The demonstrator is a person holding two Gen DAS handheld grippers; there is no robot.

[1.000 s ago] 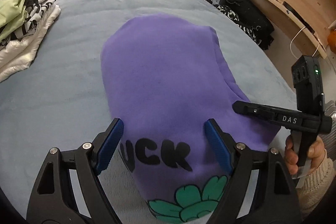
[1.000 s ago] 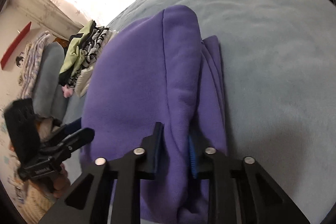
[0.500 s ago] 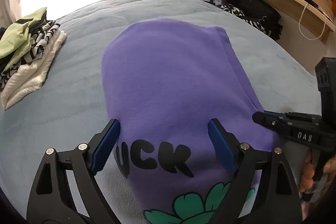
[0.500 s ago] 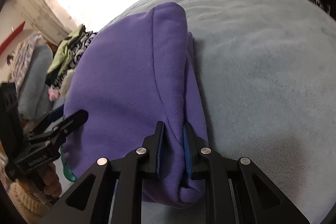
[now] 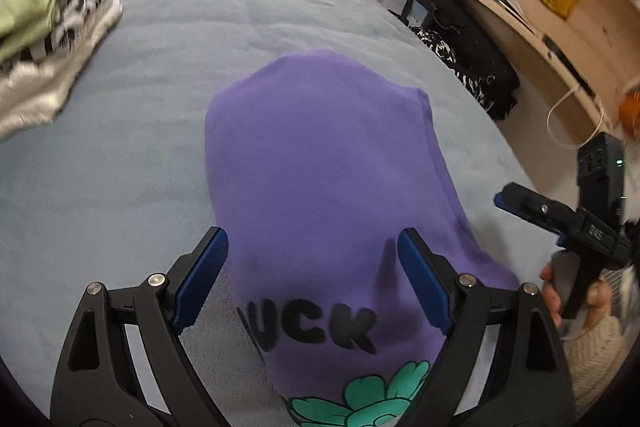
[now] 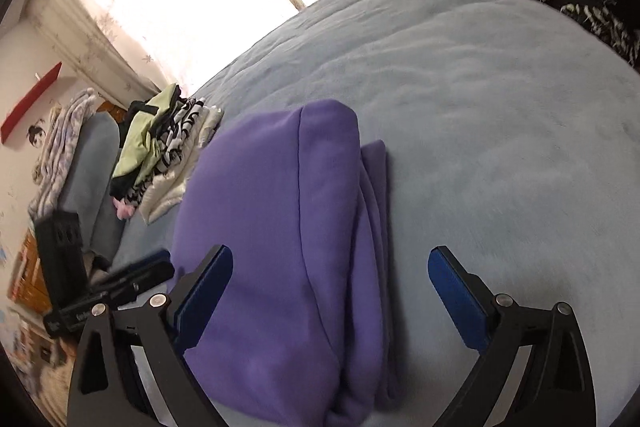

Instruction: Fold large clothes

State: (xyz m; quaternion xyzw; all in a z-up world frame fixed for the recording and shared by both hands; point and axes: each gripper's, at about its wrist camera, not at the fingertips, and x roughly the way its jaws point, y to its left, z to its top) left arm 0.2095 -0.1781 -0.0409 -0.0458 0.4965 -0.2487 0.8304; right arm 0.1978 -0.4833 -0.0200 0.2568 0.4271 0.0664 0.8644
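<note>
Both the left gripper (image 5: 312,267) and right gripper (image 6: 330,283) hover with fingers spread wide — holding nothing — over the purple sweatshirt (image 6: 280,227) on the bed (image 6: 500,107). Its bulky layered right edge could slump open — nothing pins it.

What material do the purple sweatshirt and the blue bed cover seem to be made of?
The purple sweatshirt looks like thick, matte fleece-type knit: its folds are soft and rounded, with a stitched seam. The blue bed cover seems plush, perhaps fleece or velvet-like: a short, fuzzy nap with faint brushed streaks. The exact fibre cannot be told.
</note>
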